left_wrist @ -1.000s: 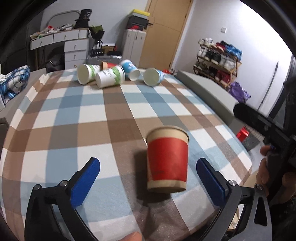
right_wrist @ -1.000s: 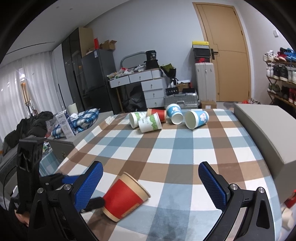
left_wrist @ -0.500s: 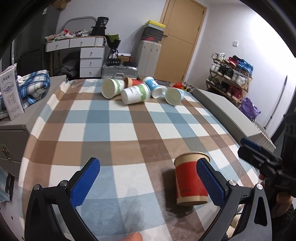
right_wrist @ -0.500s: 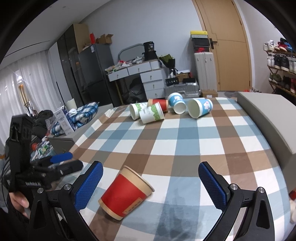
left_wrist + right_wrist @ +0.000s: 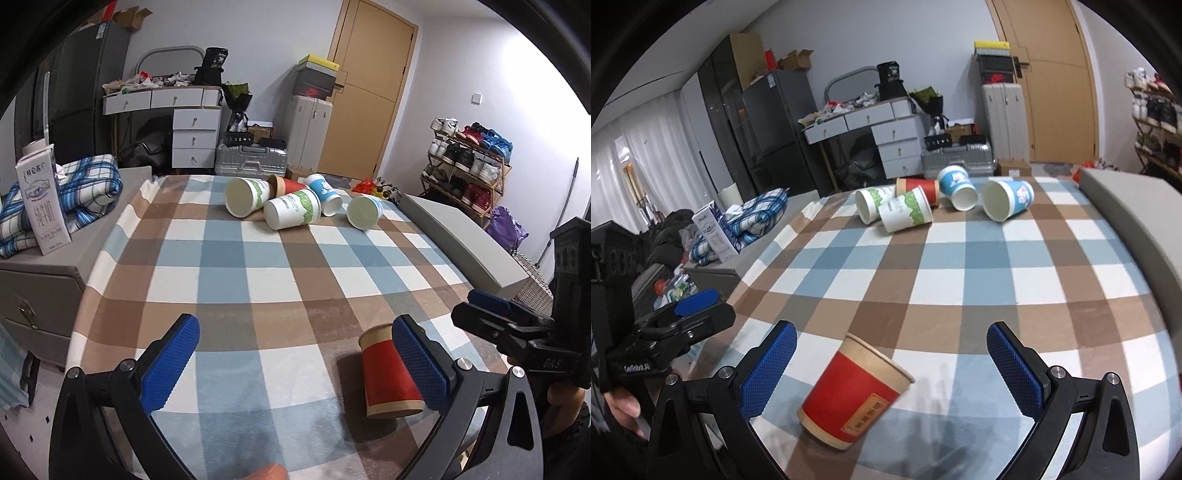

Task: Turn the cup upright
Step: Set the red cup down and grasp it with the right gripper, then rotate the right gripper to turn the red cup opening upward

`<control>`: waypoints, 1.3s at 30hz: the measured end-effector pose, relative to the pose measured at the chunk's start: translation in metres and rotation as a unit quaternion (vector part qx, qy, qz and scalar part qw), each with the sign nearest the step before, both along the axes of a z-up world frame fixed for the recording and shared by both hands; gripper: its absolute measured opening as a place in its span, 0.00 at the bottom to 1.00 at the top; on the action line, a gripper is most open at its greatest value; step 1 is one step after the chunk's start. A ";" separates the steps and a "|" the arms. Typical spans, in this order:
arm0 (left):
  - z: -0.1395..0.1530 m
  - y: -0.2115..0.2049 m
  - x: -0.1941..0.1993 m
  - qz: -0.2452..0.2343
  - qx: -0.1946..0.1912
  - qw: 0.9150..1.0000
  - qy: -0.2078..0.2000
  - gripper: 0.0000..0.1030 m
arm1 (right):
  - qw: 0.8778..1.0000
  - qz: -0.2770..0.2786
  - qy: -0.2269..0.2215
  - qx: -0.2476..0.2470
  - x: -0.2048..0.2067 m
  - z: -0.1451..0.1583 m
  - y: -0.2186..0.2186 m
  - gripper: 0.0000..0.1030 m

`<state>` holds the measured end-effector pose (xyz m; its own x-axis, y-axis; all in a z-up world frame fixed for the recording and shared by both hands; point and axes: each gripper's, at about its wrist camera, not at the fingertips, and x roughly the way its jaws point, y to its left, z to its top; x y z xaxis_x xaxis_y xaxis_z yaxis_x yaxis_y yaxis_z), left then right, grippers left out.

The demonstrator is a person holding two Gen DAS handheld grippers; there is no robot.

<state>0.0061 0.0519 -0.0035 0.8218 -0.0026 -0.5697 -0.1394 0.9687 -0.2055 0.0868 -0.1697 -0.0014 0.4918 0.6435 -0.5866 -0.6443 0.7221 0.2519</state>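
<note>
A red paper cup with tan rims point(image 5: 388, 373) stands upright on the checked tablecloth point(image 5: 280, 280) near the front edge. It also shows in the right wrist view point(image 5: 853, 395). My left gripper point(image 5: 295, 365) is open and empty; the cup sits just behind its right finger point(image 5: 419, 365). My right gripper point(image 5: 892, 369) is open and empty, with the cup between its fingers, nearer the left one. Each gripper shows in the other's view, the right one point(image 5: 495, 314) and the left one point(image 5: 690, 314).
Several paper cups lie on their sides at the far end of the table: green-and-white ones point(image 5: 291, 208), a red one point(image 5: 918, 188) and blue ones point(image 5: 1006, 201). A grey ledge point(image 5: 461, 240) runs along the right. A milk carton point(image 5: 42, 203) and a plaid cloth point(image 5: 85, 192) sit to the left.
My left gripper has drawn back and to the left, off the red cup, which now stands free on the cloth. My right gripper has come closer around the cup.
</note>
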 end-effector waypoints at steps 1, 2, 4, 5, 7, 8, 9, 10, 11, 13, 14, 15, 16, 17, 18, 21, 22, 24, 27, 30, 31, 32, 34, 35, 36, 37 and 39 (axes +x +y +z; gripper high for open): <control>0.000 0.002 0.001 0.003 -0.002 1.000 0.001 0.98 | 1.000 0.003 0.006 0.002 0.002 -0.004 0.001 1.00; -0.001 0.003 0.001 0.004 -0.002 1.000 0.003 0.98 | 1.000 0.003 0.011 0.003 0.003 -0.006 0.003 1.00; -0.003 0.006 0.002 0.008 -0.003 1.000 0.007 0.98 | 0.999 0.000 0.032 0.003 0.007 -0.018 0.005 1.00; -0.003 0.006 0.002 0.009 -0.002 1.000 0.008 0.98 | 0.999 0.000 0.046 -0.004 0.009 -0.024 0.008 1.00; -0.004 0.007 0.003 0.008 -0.003 1.000 0.010 0.98 | 0.998 -0.003 0.056 -0.010 0.012 -0.030 0.010 1.00; -0.004 0.007 0.002 0.008 -0.003 1.000 0.010 0.98 | 0.998 -0.005 0.061 -0.012 0.012 -0.033 0.011 1.00; -0.004 0.007 0.002 0.007 -0.002 1.000 0.010 0.98 | 0.997 -0.004 0.070 -0.014 0.014 -0.036 0.012 1.00; -0.004 0.007 0.002 0.007 -0.002 1.000 0.011 0.98 | 0.997 -0.002 0.078 -0.012 0.015 -0.038 0.012 1.00; -0.004 0.007 0.002 0.006 -0.002 1.000 0.011 0.98 | 0.996 -0.001 0.084 -0.010 0.015 -0.040 0.012 1.00; -0.004 0.006 0.002 0.005 0.000 1.000 0.013 0.98 | 0.995 0.003 0.102 -0.006 0.016 -0.044 0.013 1.00; -0.004 0.006 0.002 0.004 0.001 1.000 0.013 0.98 | 0.994 0.007 0.113 -0.003 0.017 -0.046 0.013 1.00; -0.004 0.005 0.002 0.002 0.002 1.000 0.013 0.98 | 0.992 0.012 0.122 0.001 0.017 -0.048 0.014 1.00; -0.004 0.004 0.002 0.001 0.003 1.000 0.014 0.98 | 0.991 0.016 0.130 0.004 0.017 -0.049 0.015 1.00; -0.004 0.004 0.002 0.000 0.003 1.000 0.014 0.98 | 0.990 0.019 0.137 0.007 0.017 -0.051 0.016 1.00; -0.004 0.003 0.002 -0.001 0.003 1.000 0.014 0.98 | 0.990 0.022 0.142 0.007 0.017 -0.053 0.017 1.00; -0.005 0.002 0.003 -0.003 0.003 1.000 0.016 0.98 | 0.988 0.026 0.150 0.008 0.015 -0.056 0.019 1.00; -0.005 0.002 0.003 -0.003 0.003 1.000 0.016 0.98 | 0.987 0.028 0.155 0.010 0.015 -0.057 0.020 1.00; -0.005 0.001 0.003 -0.004 0.003 1.000 0.017 0.98 | 0.985 0.029 0.171 0.017 0.017 -0.060 0.020 0.99; -0.005 0.000 0.002 -0.006 0.004 1.000 0.017 0.98 | 0.980 0.031 0.193 0.023 0.019 -0.066 0.021 0.93; -0.005 0.000 0.002 -0.006 0.004 1.000 0.018 0.98 | 0.974 0.035 0.221 0.037 0.023 -0.072 0.021 0.86; -0.005 0.000 0.003 -0.006 0.003 1.000 0.018 0.98 | 0.973 0.036 0.225 0.040 0.024 -0.073 0.021 0.79; -0.005 -0.001 0.003 -0.006 0.003 1.000 0.018 0.98 | 0.972 0.036 0.229 0.040 0.025 -0.074 0.021 0.75; -0.004 -0.001 0.003 -0.007 0.003 1.000 0.018 0.98 | 0.971 0.041 0.233 0.044 0.025 -0.074 0.020 0.70; -0.005 -0.001 0.003 -0.007 0.003 1.000 0.018 0.98 | 0.971 0.042 0.232 0.046 0.025 -0.073 0.020 0.69; -0.005 -0.001 0.003 -0.006 0.003 1.000 0.018 0.98 | 0.971 0.045 0.228 0.051 0.024 -0.071 0.019 0.68; -0.005 -0.001 0.003 -0.006 0.003 1.000 0.018 0.98 | 0.972 0.045 0.222 0.054 0.024 -0.068 0.018 0.67; -0.005 -0.001 0.003 -0.006 0.003 1.000 0.018 0.98 | 0.979 0.041 0.191 0.053 0.020 -0.058 0.015 0.64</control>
<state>0.0089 0.0510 -0.0082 0.8006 -0.0091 -0.5991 -0.1342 0.9718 -0.1941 0.1070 -0.1543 -0.0597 0.1935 0.7391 -0.6452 -0.5430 0.6284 0.5570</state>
